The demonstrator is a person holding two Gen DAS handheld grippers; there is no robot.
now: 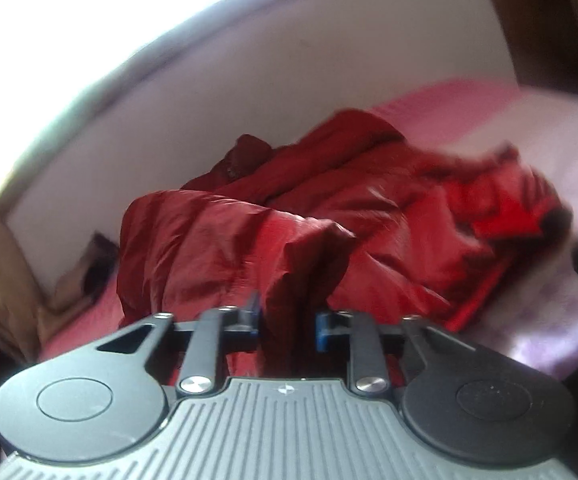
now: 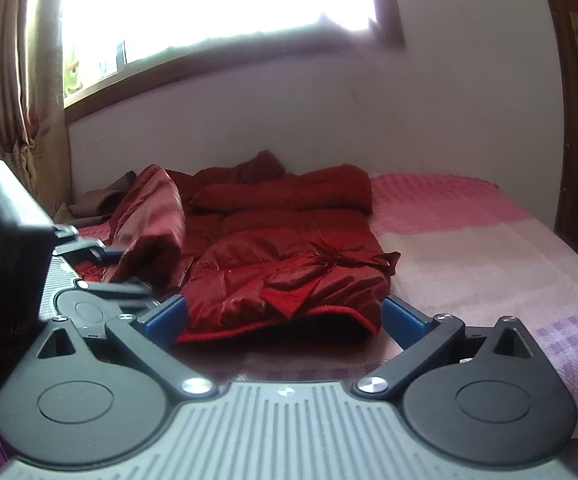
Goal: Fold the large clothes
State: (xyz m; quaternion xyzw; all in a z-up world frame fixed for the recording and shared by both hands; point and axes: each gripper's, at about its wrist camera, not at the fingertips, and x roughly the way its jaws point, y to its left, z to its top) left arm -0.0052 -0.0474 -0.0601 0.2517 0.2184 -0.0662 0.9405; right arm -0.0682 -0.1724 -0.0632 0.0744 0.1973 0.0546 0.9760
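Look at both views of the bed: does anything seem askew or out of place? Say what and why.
The puffy red quilted jacket lies rumpled, not flat, on the pink checked bedspread. One flap is lifted upright, pinched in the left gripper. The right gripper is open at the hem.

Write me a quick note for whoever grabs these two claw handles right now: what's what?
Left claw: shut on a raised fold of the shiny red puffer jacket.
Right claw: open, empty, at the jacket's near hem.
The jacket lies crumpled on the pink checked bedspread, one sleeve across its top.
Done: one flap lifted. Left: finish the fold, tidy, flatten.
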